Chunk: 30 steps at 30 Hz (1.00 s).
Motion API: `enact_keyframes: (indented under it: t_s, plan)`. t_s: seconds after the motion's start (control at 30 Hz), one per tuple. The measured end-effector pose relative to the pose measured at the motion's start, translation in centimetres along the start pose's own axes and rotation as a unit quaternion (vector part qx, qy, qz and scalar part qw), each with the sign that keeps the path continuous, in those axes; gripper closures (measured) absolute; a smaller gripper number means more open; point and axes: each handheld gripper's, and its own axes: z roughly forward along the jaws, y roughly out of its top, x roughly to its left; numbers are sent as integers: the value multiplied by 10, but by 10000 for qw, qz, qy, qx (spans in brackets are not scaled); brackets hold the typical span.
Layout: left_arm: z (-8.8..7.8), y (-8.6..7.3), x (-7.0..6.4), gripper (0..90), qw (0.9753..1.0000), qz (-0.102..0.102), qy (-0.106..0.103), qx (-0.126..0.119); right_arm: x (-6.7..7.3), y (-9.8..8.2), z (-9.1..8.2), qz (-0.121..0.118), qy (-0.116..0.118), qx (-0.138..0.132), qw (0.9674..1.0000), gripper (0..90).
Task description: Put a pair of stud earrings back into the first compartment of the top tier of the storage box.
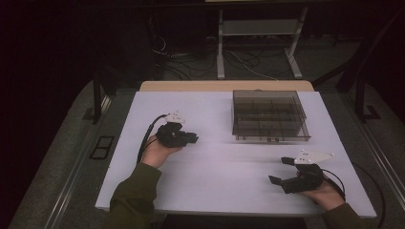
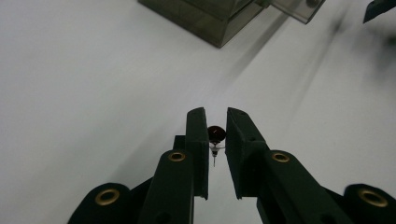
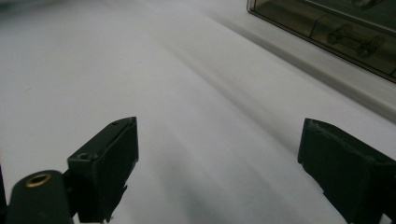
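A small dark red round-headed pin (image 2: 216,134) with a thin metal stem sits between the jaws of my left gripper (image 2: 216,115), which are closed in on it just above the white table. In the high view my left gripper (image 1: 192,138) is left of centre, pointing right towards a smoky transparent compartment box (image 1: 268,115). My right gripper (image 1: 280,170) rests near the front right of the table, its jaws wide apart with nothing between them. In the right gripper view the jaws (image 3: 218,126) frame bare white table, with the box (image 3: 336,28) at the upper right.
The white table top (image 1: 219,167) spans the view, with a wooden strip along its far edge (image 1: 224,86). The box corner (image 2: 210,18) lies ahead of the left gripper. Cables and a metal stand's legs (image 1: 258,52) sit on the dark floor beyond.
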Motion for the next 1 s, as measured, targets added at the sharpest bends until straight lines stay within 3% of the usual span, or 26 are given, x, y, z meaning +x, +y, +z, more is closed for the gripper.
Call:
enact_keyframes:
  t_s: [0.57,1.0]
  plan:
    - [2,22,-16,784,9989,117,-371,-250,0,0,0,-15,-13,-2,10000,117]
    - [11,52,-29,784,9966,397,-596,-412,1,-1,1,-41,-15,25,10000,118]
